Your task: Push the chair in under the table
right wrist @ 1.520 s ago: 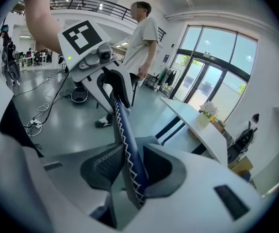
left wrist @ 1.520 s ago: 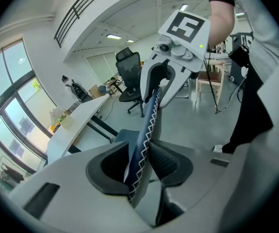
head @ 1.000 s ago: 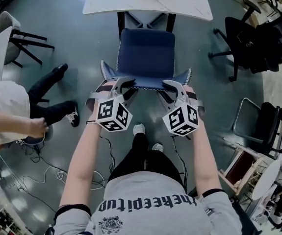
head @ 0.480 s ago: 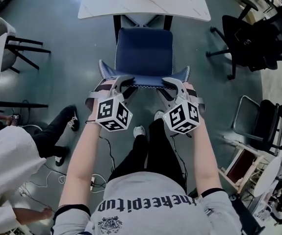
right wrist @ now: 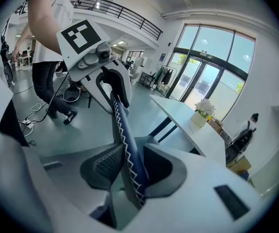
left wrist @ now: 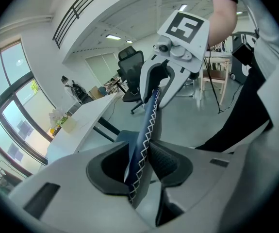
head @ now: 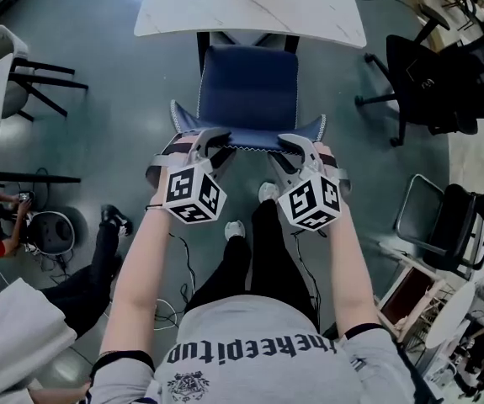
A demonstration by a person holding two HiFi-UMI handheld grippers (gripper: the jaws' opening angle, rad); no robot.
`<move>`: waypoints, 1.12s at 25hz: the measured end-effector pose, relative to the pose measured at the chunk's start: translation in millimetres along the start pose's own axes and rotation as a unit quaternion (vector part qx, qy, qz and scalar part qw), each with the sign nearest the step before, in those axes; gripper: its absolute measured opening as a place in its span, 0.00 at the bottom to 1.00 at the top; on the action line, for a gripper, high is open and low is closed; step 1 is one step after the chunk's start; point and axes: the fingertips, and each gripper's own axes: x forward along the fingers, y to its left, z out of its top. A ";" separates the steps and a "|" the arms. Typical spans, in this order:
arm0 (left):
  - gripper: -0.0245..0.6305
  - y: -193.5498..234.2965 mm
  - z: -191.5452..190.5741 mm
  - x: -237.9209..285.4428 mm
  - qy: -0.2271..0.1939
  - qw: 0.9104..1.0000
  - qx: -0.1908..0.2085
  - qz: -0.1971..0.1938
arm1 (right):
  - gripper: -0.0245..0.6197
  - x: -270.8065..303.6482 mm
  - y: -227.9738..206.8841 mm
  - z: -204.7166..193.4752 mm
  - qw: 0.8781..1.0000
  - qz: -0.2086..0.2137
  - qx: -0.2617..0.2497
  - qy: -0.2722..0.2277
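A blue chair (head: 248, 87) stands facing a white marble table (head: 250, 2), and the front of its seat meets the table's near edge. Its backrest (head: 248, 140), edged with white zigzag stitching, is held at both upper corners. My left gripper (head: 212, 147) is shut on the left corner and my right gripper (head: 288, 150) on the right. In the left gripper view the backrest edge (left wrist: 143, 140) runs between the pads of the left gripper (left wrist: 141, 161), with the right gripper (left wrist: 161, 81) gripping farther along. The right gripper view shows the same edge (right wrist: 124, 140) clamped in the right gripper (right wrist: 129, 166).
A black office chair (head: 431, 74) stands to the right of the table, with a metal-framed chair (head: 444, 217) nearer me. A grey chair (head: 14, 61) is at the left. Cables (head: 174, 310) lie on the floor, and a bystander (head: 23, 343) is at the lower left.
Both grippers and the chair have moved forward, so the seat front now meets the table edge. I have stepped after it. The bystander on the left has moved down toward the frame's bottom.
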 end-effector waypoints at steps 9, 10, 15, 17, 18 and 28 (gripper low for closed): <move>0.24 12.5 -1.0 10.1 0.003 1.000 -0.006 0.001 | 0.24 9.7 -13.5 -1.1 1.000 0.004 -0.004 -0.002; 0.24 13.4 -0.7 10.7 0.003 1.000 -0.006 0.002 | 0.24 10.2 -14.6 -1.3 1.000 0.004 -0.005 -0.002; 0.24 17.4 2.1 13.3 0.003 1.000 -0.006 0.004 | 0.24 10.7 -20.0 -2.1 1.000 0.006 -0.004 -0.002; 0.24 18.0 1.7 12.8 0.003 1.000 -0.006 0.003 | 0.24 10.8 -20.1 -1.2 1.000 0.008 -0.004 -0.002; 0.24 18.3 1.6 12.6 0.003 1.000 -0.006 0.003 | 0.24 10.9 -20.2 -0.9 1.000 0.009 -0.005 -0.002; 0.25 18.1 2.3 15.0 0.004 1.000 -0.014 0.003 | 0.25 11.3 -21.0 -3.4 1.000 0.005 0.000 -0.003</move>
